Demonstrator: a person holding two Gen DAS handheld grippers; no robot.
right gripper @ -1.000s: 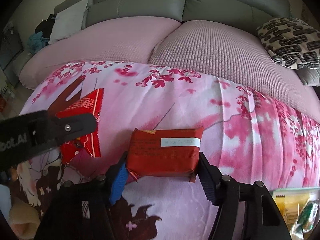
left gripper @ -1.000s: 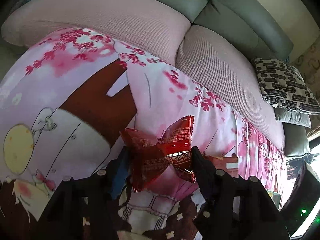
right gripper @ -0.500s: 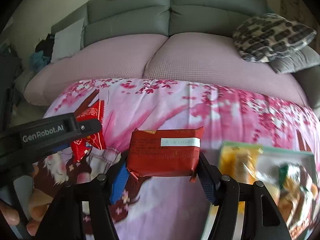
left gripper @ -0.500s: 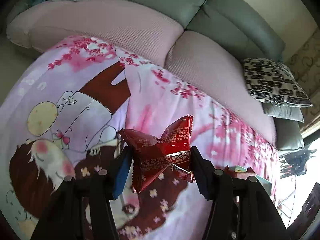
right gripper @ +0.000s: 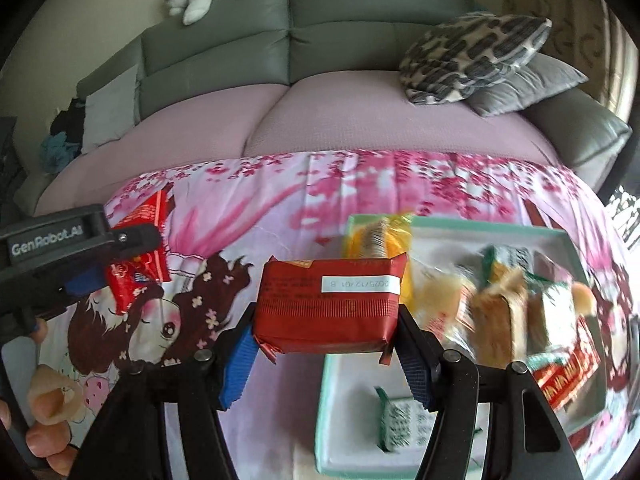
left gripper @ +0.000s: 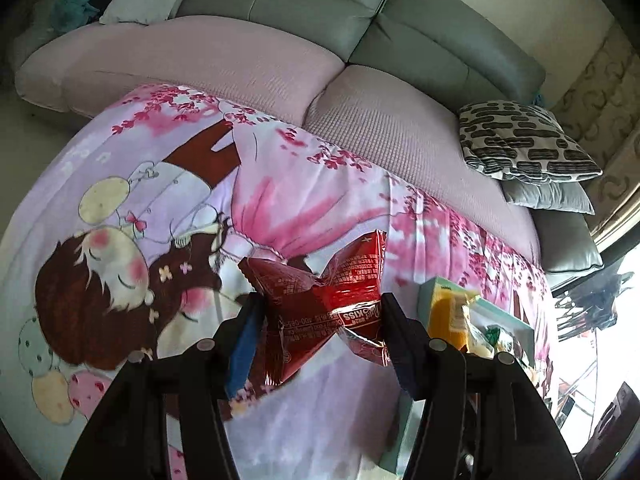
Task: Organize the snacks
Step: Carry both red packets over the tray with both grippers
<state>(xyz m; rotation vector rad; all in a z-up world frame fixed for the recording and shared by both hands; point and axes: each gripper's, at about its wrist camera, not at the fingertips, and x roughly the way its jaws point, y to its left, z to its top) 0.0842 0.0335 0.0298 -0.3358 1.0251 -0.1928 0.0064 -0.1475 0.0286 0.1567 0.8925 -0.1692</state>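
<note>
Up above the cartoon-print blanket (left gripper: 304,200), the left gripper (left gripper: 320,312) is clamped on a crinkled red snack packet (left gripper: 324,304), held clear of the fabric. Meanwhile the right gripper (right gripper: 326,336) grips a flat red wrapped bar (right gripper: 330,304) by its two ends, just beside the left edge of the pale green tray (right gripper: 332,420), which holds other snacks.
</note>
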